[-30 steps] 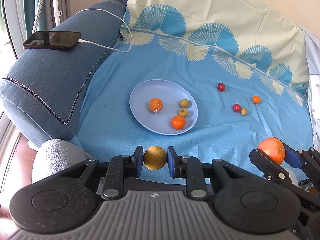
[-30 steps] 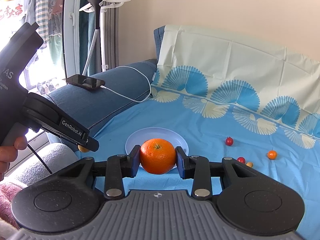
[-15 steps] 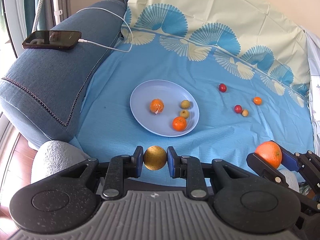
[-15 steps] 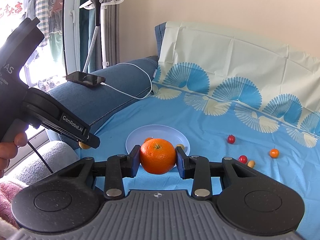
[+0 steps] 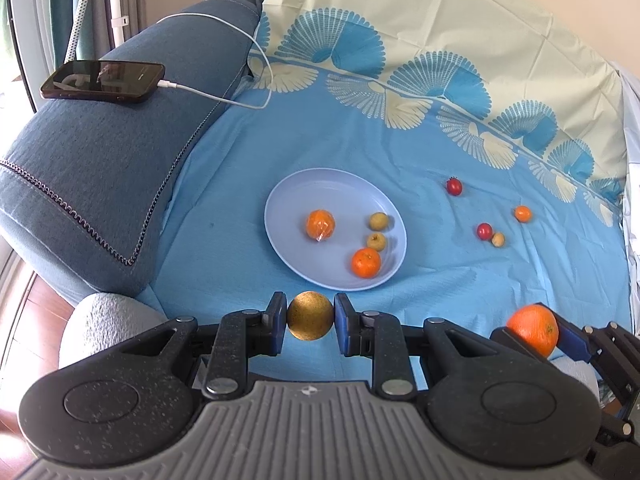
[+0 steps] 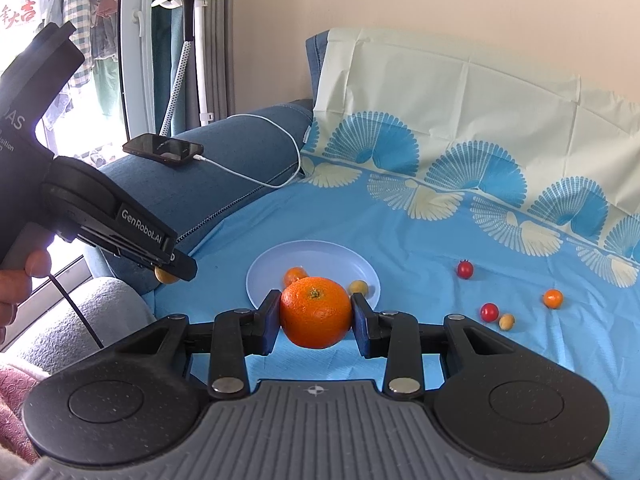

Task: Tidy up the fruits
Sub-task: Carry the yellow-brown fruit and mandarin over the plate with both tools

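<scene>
A pale blue plate (image 5: 288, 196) lies on the blue sheet and holds two small oranges and two little yellow-green fruits. My left gripper (image 5: 310, 322) is shut on a golden-brown round fruit (image 5: 309, 321), just short of the plate's near rim. My right gripper (image 6: 316, 314) is shut on a large orange (image 6: 316, 312); the same orange (image 5: 534, 330) shows at the lower right of the left wrist view. Loose on the sheet to the right lie two red cherry tomatoes (image 5: 455, 186), a tiny orange (image 5: 523, 213) and a small yellow fruit (image 5: 498, 239).
A phone (image 5: 104, 86) on a white charging cable rests on the blue sofa armrest (image 5: 100, 168) at the left. A grey cushion (image 5: 108, 320) sits below the armrest. A patterned sheet covers the backrest (image 5: 440, 40). A person's hand (image 6: 24, 276) holds the left gripper's handle.
Both grippers keep their fruit. In the left wrist view the large orange in the right gripper has slid a little lower and left; the scene has barely shifted.
</scene>
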